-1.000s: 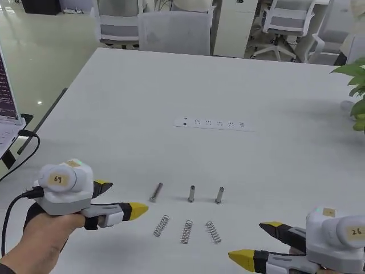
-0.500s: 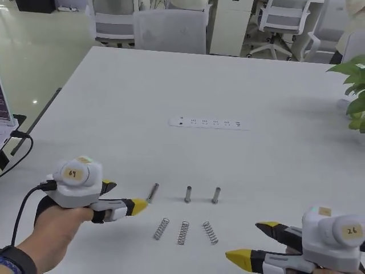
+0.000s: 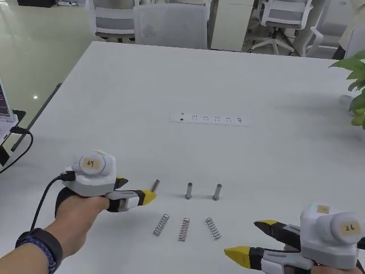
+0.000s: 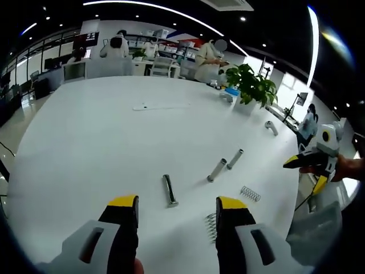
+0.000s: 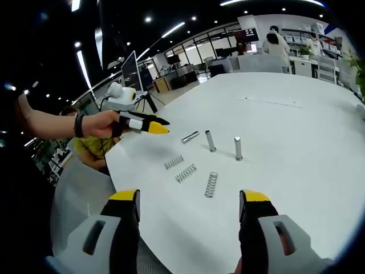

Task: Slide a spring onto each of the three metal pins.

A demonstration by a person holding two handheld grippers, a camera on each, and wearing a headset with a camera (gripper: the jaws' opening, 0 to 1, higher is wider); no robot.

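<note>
Three pins stand in a row across the surface (image 3: 171, 74), and the middle pin (image 3: 189, 190) serves as the marker for everything else. It and the right pin (image 3: 217, 191) look upright, which would let a spring drop over the top. The left pin (image 3: 155, 185), just to its left, leans or lies flat; I cannot tell which.

On the person's side of the middle pin lie three springs on their sides: the left spring (image 3: 161, 224), the middle spring (image 3: 184, 229) and the right spring (image 3: 213, 229), one roughly under each pin, probably so that each pairs with its own. None is on a pin yet.

The left hand-held gripper (image 4: 177, 204) sits left of the middle pin, jaws spread and empty, one yellow tip just beside the left pin. My guess is that it means to take or steady that pin. The right hand-held gripper (image 3: 244, 238) waits well to the right and nearer the person, also spread and empty, likely for a spring.

Room is generous. Beyond the middle pin only a power strip (image 3: 210, 119) lies, well apart, and bare surface runs wide on both sides. The near edge sits not far behind the springs, so a knocked spring could roll off there.
</note>
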